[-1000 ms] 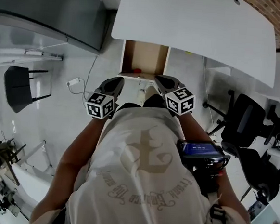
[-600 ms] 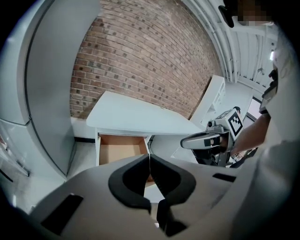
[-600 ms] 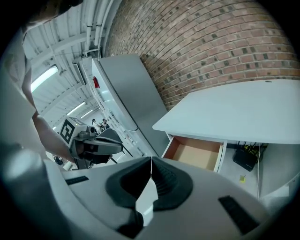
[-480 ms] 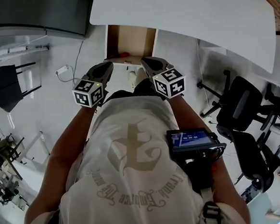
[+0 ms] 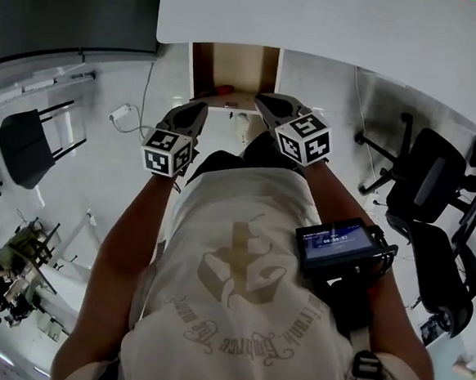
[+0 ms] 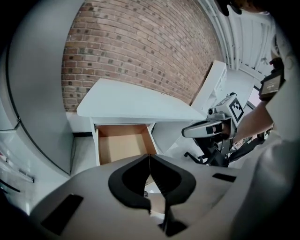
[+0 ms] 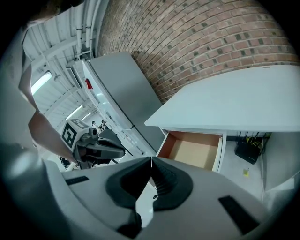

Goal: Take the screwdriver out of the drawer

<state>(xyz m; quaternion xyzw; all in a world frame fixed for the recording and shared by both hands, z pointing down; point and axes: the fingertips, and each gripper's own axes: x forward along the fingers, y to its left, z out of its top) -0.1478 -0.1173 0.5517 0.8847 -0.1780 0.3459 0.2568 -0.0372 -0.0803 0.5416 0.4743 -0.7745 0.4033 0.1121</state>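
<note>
in the head view, a white tabletop ran across the top, and an open drawer with a pale wooden inside stood out from under its near edge. the screwdriver, seen only as a small red spot, lay inside the drawer by its front edge. the left claw and the right claw pointed at the drawer front from either side, near it but apart from the screwdriver. a black chair stood at the left.

in the left gripper view, the left claw had its jaws pressed together with nothing between them. the open drawer lay beyond, under the tabletop, with a brick wall behind.

in the right gripper view, the right claw was likewise closed and empty, aimed toward the drawer, with the left claw off to its side.
</note>
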